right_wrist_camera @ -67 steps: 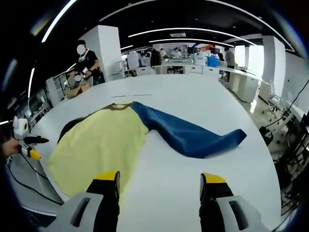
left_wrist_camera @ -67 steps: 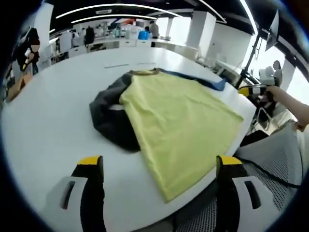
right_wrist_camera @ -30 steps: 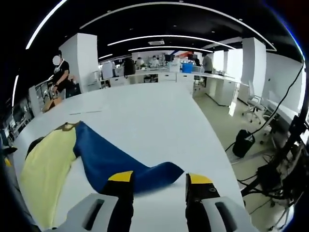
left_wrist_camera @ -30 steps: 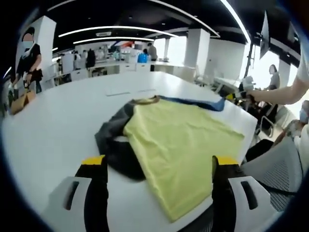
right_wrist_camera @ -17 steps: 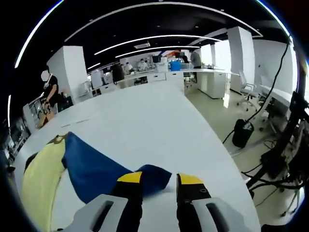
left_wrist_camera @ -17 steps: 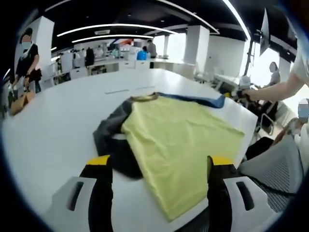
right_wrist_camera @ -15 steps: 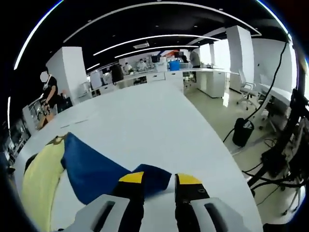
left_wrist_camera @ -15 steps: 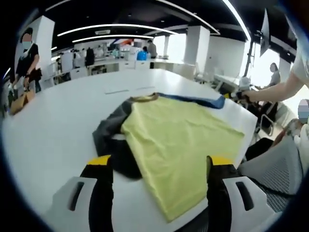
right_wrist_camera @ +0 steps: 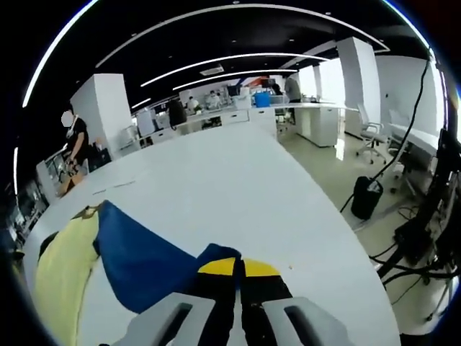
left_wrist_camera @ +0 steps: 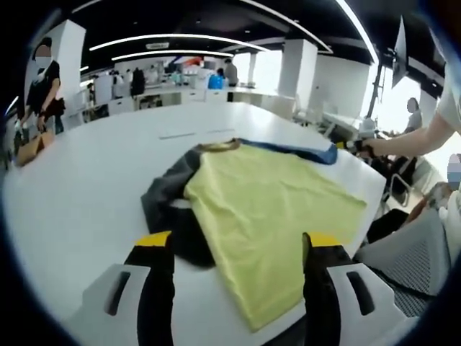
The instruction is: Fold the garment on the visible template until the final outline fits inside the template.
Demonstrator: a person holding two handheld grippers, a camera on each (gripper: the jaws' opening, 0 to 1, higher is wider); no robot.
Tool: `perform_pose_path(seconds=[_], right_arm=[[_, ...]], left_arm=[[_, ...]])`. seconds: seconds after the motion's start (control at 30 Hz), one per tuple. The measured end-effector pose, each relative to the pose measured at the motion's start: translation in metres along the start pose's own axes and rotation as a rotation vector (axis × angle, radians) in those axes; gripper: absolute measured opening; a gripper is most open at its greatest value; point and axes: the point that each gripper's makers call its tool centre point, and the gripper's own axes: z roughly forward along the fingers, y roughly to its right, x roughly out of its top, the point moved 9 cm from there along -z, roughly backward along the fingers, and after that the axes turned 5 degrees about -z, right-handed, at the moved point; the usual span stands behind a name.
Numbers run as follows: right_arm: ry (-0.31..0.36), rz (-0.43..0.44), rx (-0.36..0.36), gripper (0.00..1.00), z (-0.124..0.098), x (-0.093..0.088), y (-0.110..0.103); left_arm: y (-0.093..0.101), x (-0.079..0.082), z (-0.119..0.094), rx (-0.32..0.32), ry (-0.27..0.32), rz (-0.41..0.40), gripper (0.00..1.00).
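Right gripper (right_wrist_camera: 238, 268) clamped on blue sleeve (right_wrist_camera: 144, 261) tip, left gripper (left_wrist_camera: 235, 241) agape above yellow shirt (left_wrist_camera: 270, 209) hem, white table (left_wrist_camera: 79, 187) beneath

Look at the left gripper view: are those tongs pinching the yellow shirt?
No, the left tongs stand wide open, hovering over the yellow shirt and the white table without pinching anything.

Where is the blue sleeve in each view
Left gripper view: the blue sleeve runs along the far edge of the yellow body, right of centre.
Right gripper view: it lies lower left, its end at the jaws of the right gripper.
Shared landmark: the brown collar.
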Motion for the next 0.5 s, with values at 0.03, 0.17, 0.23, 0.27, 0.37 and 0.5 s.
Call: perform_pose_path(seconds=[0.03, 0.17, 0.23, 0.27, 0.37, 0.5], right_arm=[[0.008, 0.003, -0.001, 0.0, -0.004, 0.002, -0.001], [0.048, -0.03, -0.001, 0.0, -0.022, 0.016, -0.011], [0.05, -0.015, -0.029, 0.0, -0.031, 0.021, -0.013], [0.062, -0.026, -0.048, 0.0, -0.04, 0.026, -0.016], [0.063, -0.05, -0.065, 0.0, -0.056, 0.034, -0.024], [0.017, -0.105, -0.088, 0.0, -0.071, 0.038, -0.035]], left_arm=[[0.0, 0.001, 0.0, 0.0, 0.004, 0.002, 0.68], [-0.001, 0.002, -0.001, -0.004, 0.014, 0.007, 0.68], [-0.001, 0.003, -0.001, -0.006, 0.019, 0.008, 0.68], [-0.001, 0.003, -0.002, -0.008, 0.023, 0.005, 0.67], [-0.002, 0.002, -0.001, -0.007, 0.032, -0.007, 0.66], [-0.002, 0.001, -0.002, -0.012, 0.043, -0.014, 0.66]])
